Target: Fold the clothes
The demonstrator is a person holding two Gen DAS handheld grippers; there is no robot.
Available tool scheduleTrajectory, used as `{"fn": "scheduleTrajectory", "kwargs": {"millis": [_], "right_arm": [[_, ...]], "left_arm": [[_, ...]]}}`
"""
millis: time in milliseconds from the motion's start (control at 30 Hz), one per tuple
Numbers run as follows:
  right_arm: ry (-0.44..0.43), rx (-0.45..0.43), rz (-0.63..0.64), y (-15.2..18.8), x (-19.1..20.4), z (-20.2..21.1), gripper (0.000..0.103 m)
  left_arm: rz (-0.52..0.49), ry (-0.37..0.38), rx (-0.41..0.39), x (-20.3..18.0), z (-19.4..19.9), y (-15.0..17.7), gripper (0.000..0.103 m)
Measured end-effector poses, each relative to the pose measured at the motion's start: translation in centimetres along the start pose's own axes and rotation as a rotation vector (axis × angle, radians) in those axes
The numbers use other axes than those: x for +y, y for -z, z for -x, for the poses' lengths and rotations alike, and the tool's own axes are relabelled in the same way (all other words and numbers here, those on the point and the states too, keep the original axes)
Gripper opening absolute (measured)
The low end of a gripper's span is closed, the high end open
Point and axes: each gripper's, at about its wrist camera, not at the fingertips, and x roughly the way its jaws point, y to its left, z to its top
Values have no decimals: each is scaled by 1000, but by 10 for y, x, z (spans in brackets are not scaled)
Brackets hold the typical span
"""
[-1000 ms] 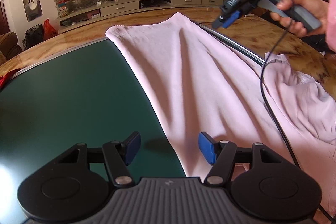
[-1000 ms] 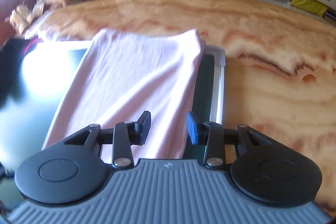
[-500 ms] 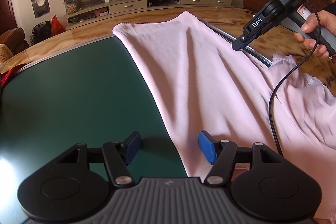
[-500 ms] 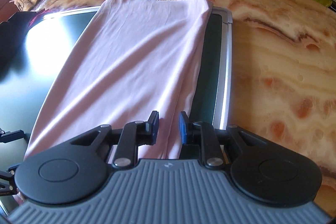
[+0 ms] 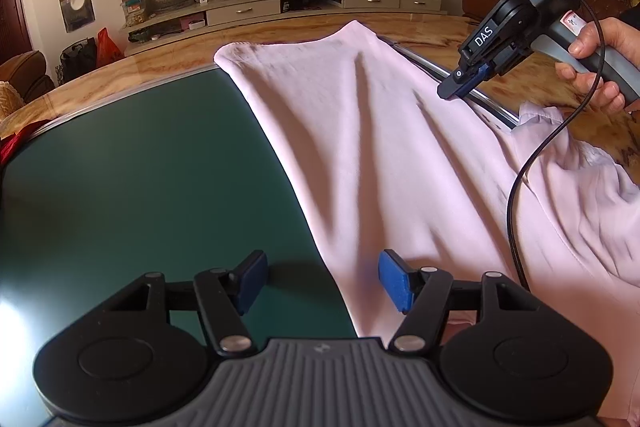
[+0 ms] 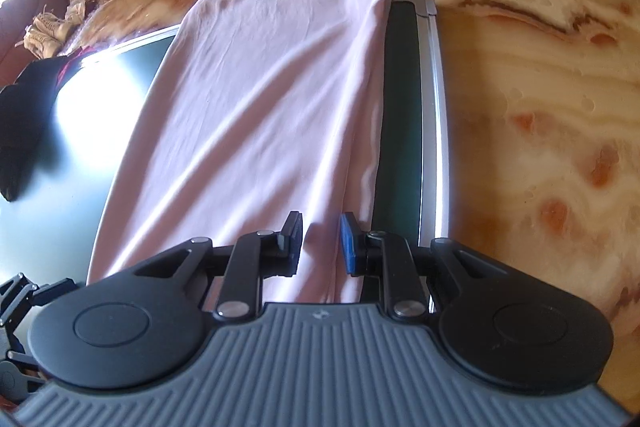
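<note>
A pale pink garment (image 5: 380, 163) lies stretched over a dark green mat (image 5: 140, 187), its far end over the mat's edge; it also shows in the right wrist view (image 6: 260, 115). My left gripper (image 5: 324, 281) is open, low over the garment's near left edge, one finger over the mat and one over the cloth. My right gripper (image 6: 320, 241) is open with a narrow gap, just above the garment's right edge. It also shows in the left wrist view (image 5: 468, 83), hand-held above the cloth's right side.
The mat has a silver frame (image 6: 434, 131) and lies on a marbled orange table (image 6: 540, 107). A bunched part of the garment (image 5: 580, 187) spills off the mat at the right. A dark cloth (image 6: 24, 115) lies at the mat's far left. A cable (image 5: 520, 211) hangs over the garment.
My right gripper has come down and nearer along the garment's right edge, and its fingers narrowed then reopened slightly. My left gripper has held nearly still.
</note>
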Motion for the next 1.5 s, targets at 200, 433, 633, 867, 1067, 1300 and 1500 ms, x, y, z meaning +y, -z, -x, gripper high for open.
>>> {"fn": "scheduleTrajectory", "kwargs": {"millis": [200,433,633,867,1067,1300,1500], "right_arm": [[52,-17,0,0,3,1,5],[125,-40,-25,-1,1,7,4],[211,-17,-51,1,-2,1,15],[156,-137,-102,-19,-13,9,30],[244,-65,-30,-18,-6,-17,30],[54,-128,-39,31,4,58,30],[-156,-199,72,141,49,174,30]], "left_arm": [[1,0,2,0,1,0,69],[-13,5,3,-5,0,-2,69],[-17,7,2,-4,0,-1,69],[-14,-10,0,-3,0,-2,70],[-26,-53,-11,-2,-2,-4,73],[-56,-107,-27,-5,15,-11,72],[-70,20,-8,-9,53,-2,72]]}}
